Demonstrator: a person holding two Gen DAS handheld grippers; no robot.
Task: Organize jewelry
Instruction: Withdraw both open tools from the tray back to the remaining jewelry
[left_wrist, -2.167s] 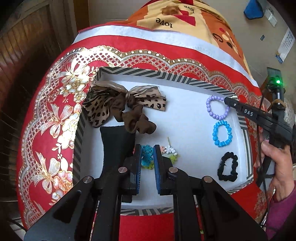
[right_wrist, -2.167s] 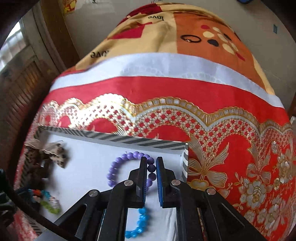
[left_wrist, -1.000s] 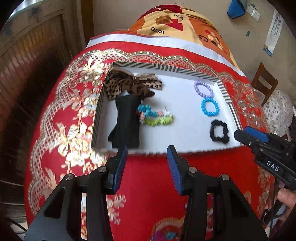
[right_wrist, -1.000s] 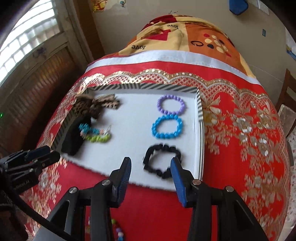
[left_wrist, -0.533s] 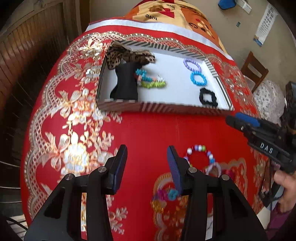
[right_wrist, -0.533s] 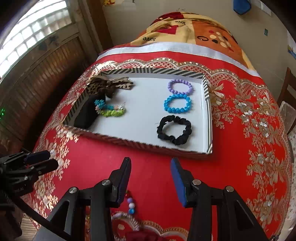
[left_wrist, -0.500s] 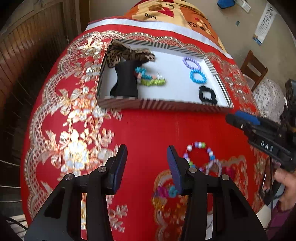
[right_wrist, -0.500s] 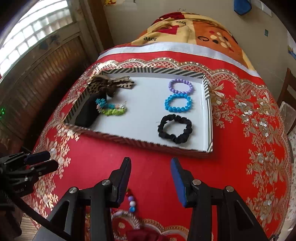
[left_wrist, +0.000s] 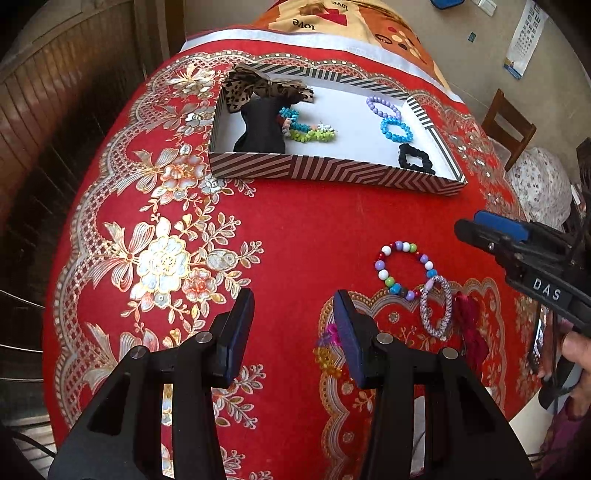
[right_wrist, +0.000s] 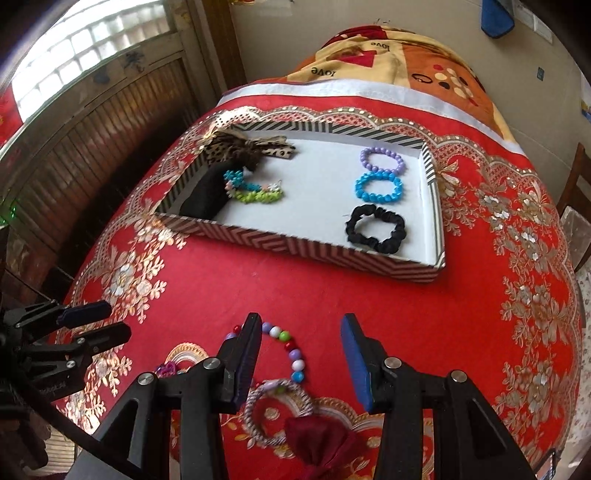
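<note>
Striped tray on red tablecloth, holding leopard bow, black pad and green-teal beaded piece at its left end; purple bracelet, blue bracelet and black scrunchie lined along its right wall. Nearer than the tray, loose on the cloth: multicolour bead bracelet, silver-lilac bangle touching it, dark red scrunchie just beside. Left gripper and right gripper both near side of tray, jaws spread wide, nothing held.
</note>
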